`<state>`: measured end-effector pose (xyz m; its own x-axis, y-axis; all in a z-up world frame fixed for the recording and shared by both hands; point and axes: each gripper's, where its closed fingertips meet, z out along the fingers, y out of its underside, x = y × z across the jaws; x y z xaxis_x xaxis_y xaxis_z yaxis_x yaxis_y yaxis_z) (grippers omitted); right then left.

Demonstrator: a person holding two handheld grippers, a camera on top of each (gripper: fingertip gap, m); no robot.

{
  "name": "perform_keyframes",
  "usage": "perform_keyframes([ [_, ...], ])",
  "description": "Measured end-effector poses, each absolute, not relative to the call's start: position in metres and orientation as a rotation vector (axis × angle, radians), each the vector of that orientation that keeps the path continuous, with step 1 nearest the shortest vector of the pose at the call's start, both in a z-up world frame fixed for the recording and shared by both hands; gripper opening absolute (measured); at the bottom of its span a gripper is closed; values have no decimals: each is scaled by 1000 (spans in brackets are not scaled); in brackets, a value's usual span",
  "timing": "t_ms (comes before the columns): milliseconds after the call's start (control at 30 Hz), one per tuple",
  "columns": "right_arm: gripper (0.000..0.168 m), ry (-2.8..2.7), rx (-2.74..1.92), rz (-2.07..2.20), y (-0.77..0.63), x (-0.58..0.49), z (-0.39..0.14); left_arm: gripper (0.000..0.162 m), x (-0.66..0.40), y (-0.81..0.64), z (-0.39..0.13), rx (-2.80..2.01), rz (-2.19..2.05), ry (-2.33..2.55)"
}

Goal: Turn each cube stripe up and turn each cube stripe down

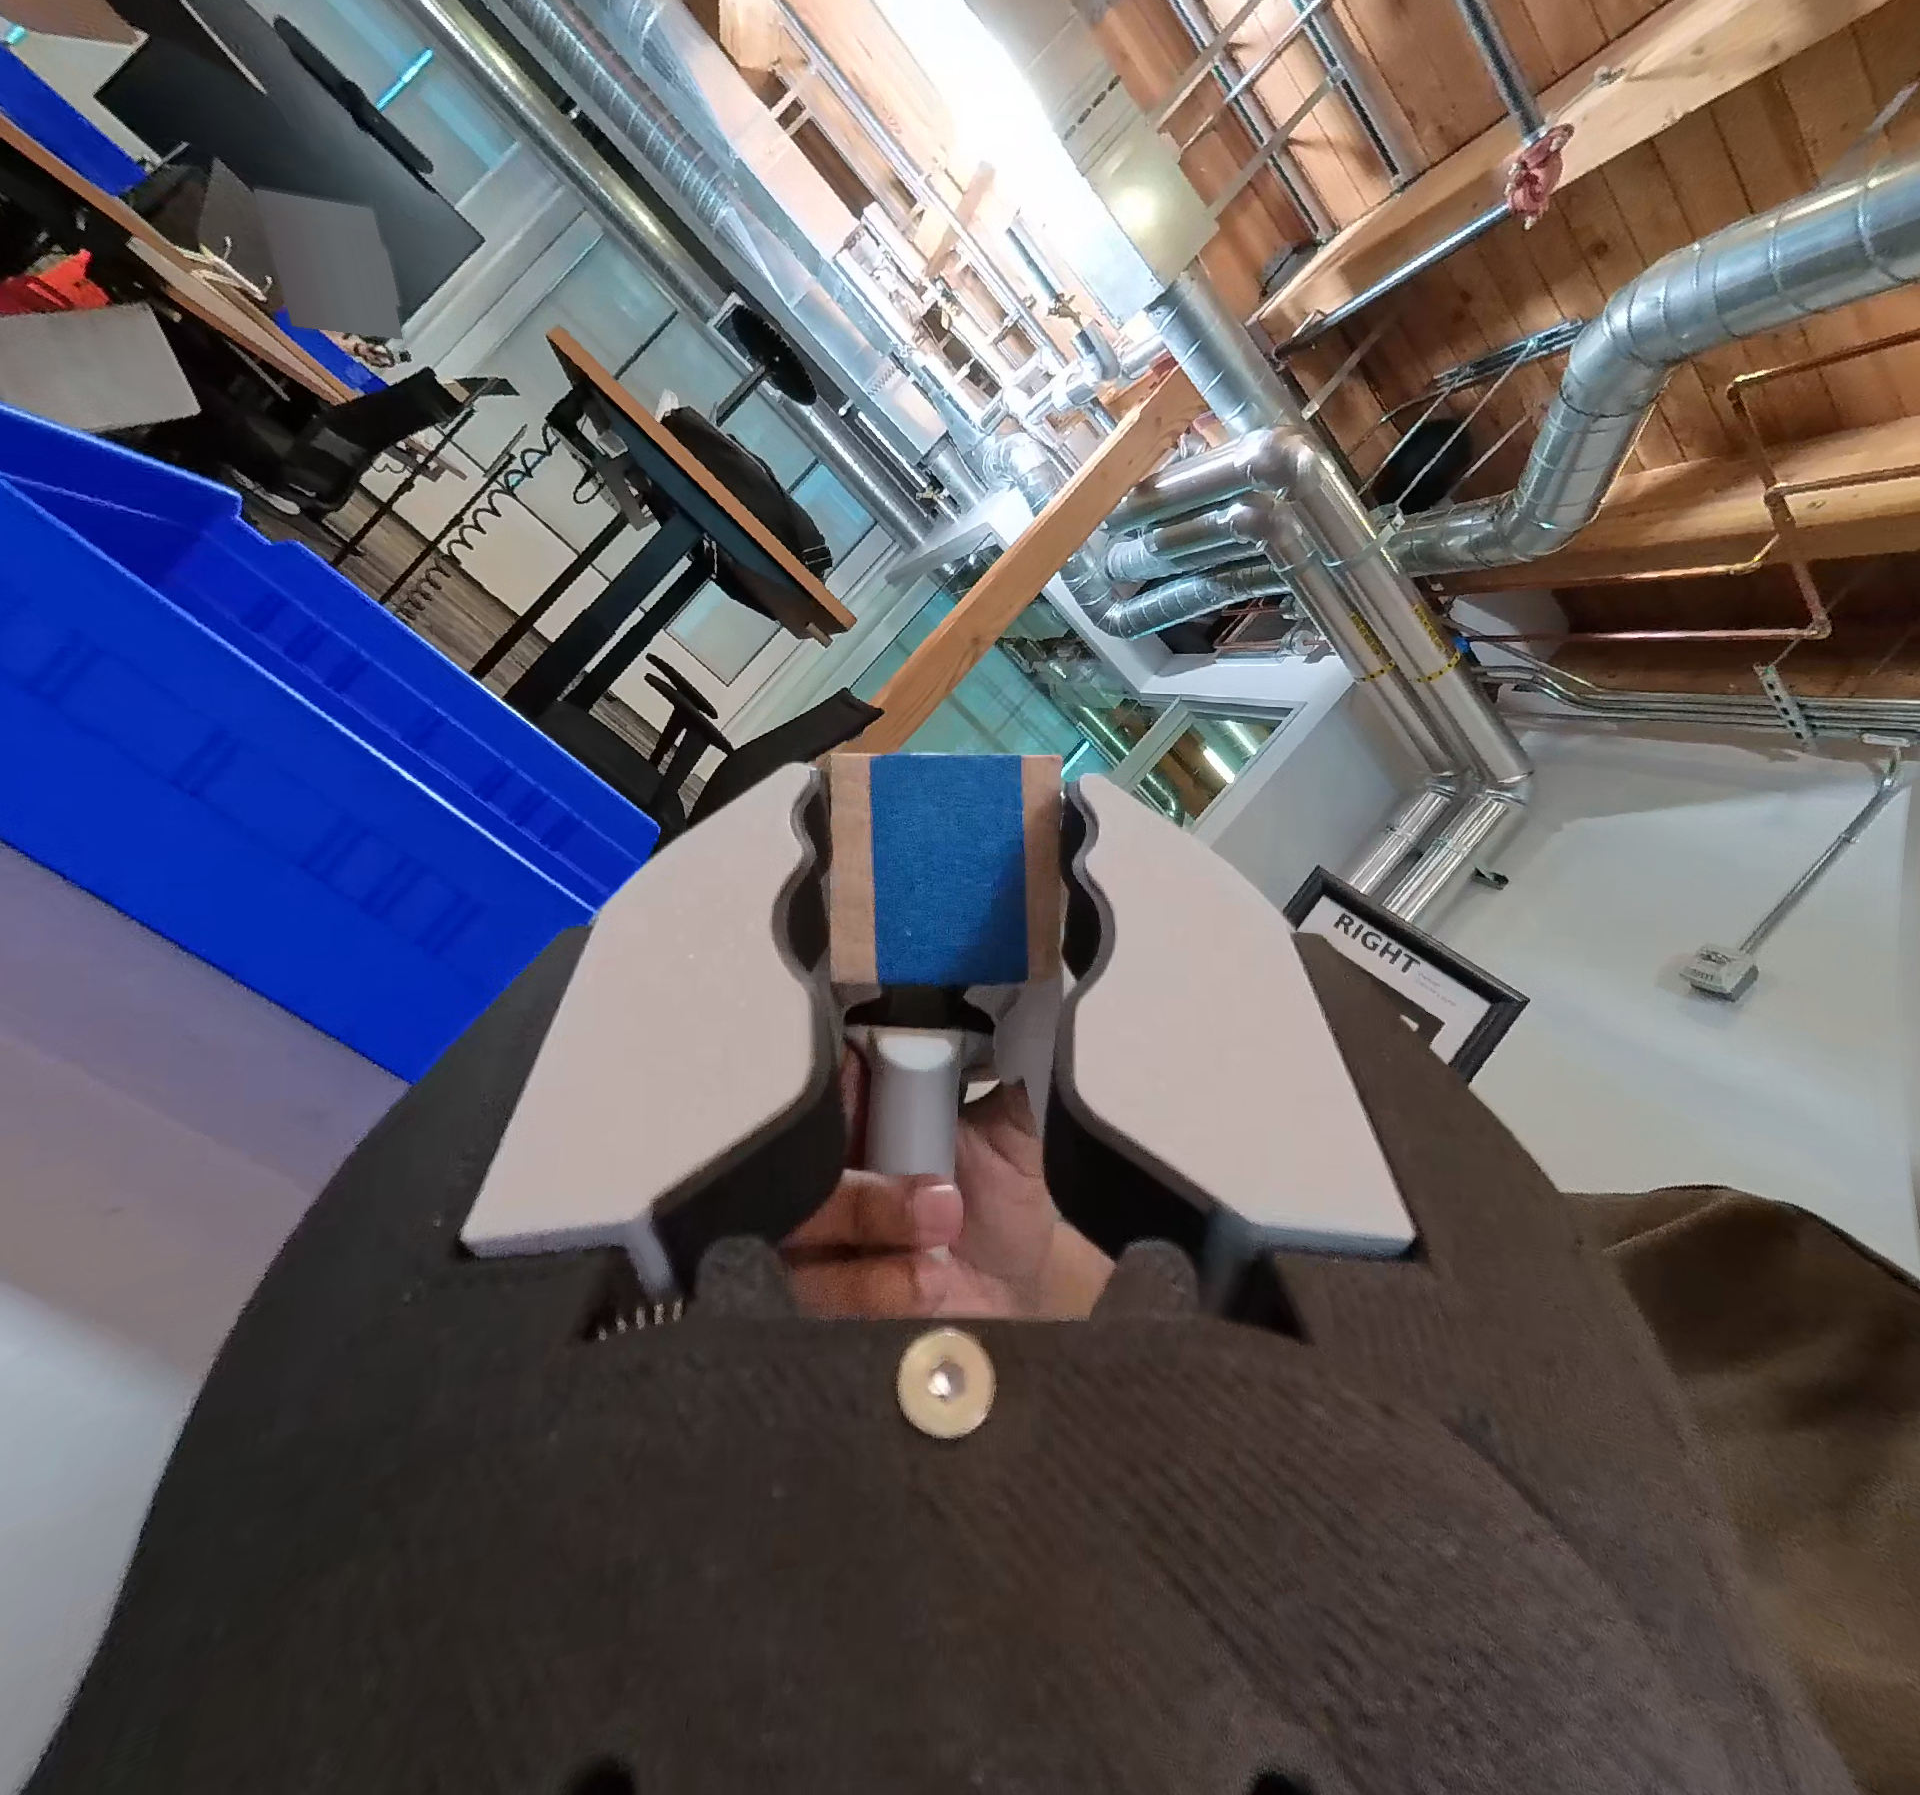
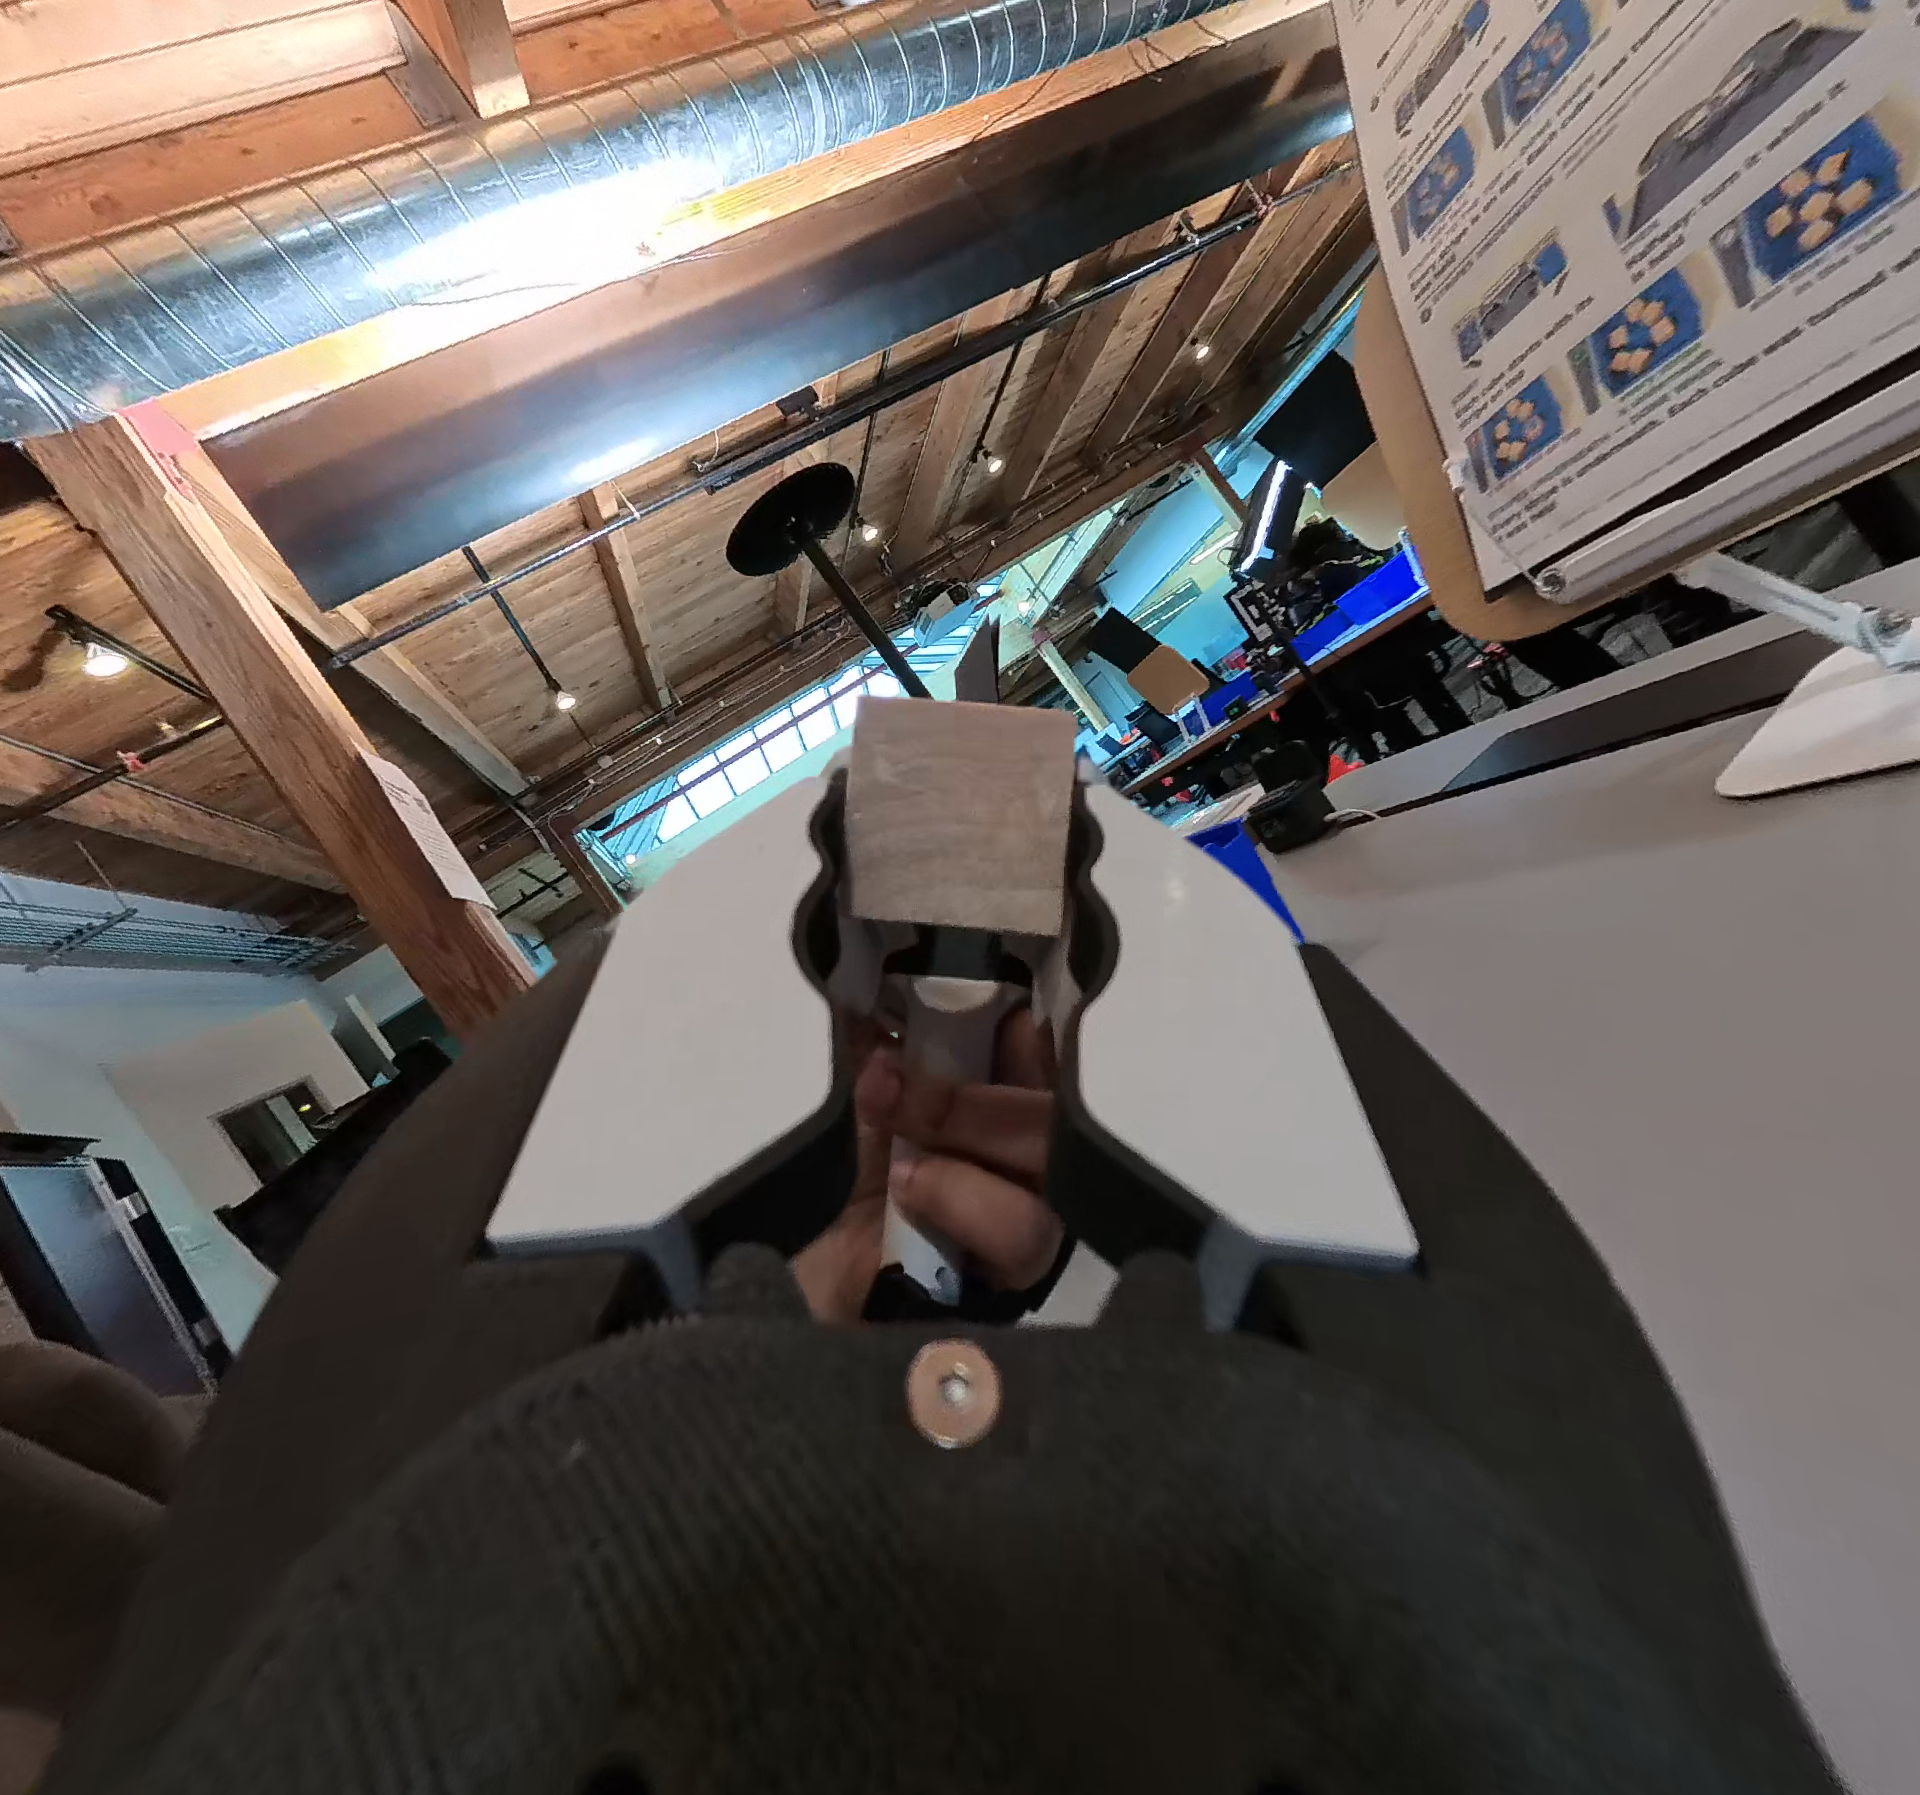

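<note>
My left gripper [image 1: 943, 867] is shut on a wooden cube [image 1: 943, 867]; the face toward the camera carries a wide blue stripe. It is held up, pointing toward the ceiling. My right gripper [image 2: 958, 826] is shut on another wooden cube [image 2: 958, 826]; the face toward the camera is plain wood, and no stripe shows on it. It too is tilted up toward the ceiling. A hand shows behind each gripper's jaws. The tabletop under the cubes is hidden in both views.
A blue plastic bin [image 1: 260, 706] stands to the left in the left wrist view. A framed sign [image 1: 1403, 976] stands on the white table [image 1: 1714, 1070] at right. In the right wrist view an instruction sheet on a stand [image 2: 1662, 187] rises over the grey table [image 2: 1610, 1018].
</note>
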<state>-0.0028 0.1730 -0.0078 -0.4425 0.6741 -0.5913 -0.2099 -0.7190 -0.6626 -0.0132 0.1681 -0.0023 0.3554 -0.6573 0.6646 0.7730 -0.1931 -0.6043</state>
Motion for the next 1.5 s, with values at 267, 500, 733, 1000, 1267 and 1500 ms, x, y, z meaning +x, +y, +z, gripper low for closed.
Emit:
perform_keyframes([
  [267, 42, -765, -1235, 2099, 176, -2, -9, 41, -13, 169, -8, -1206, -1285, -127],
  [500, 41, -697, -1252, 2125, 191, 3, -8, 37, -23, 168, -10, -1181, -1268, -147],
  [733, 41, -680, -1217, 2045, 213, 21, 9, 34, -32, 171, -22, -1218, -1220, -164],
  [1000, 42, -632, -1266, 1782, 273, 46, 11, 38, -44, 186, -74, -1486, -888, -102],
  [1267, 42, -581, -1615, 1301, 440, 31, -13, 51, -79, 181, -92, -1577, -501, -137],
  [1500, 42, -944, -1975, 816, 513, -29, -141, 50, -94, 184, -100, -1574, -527, -232],
])
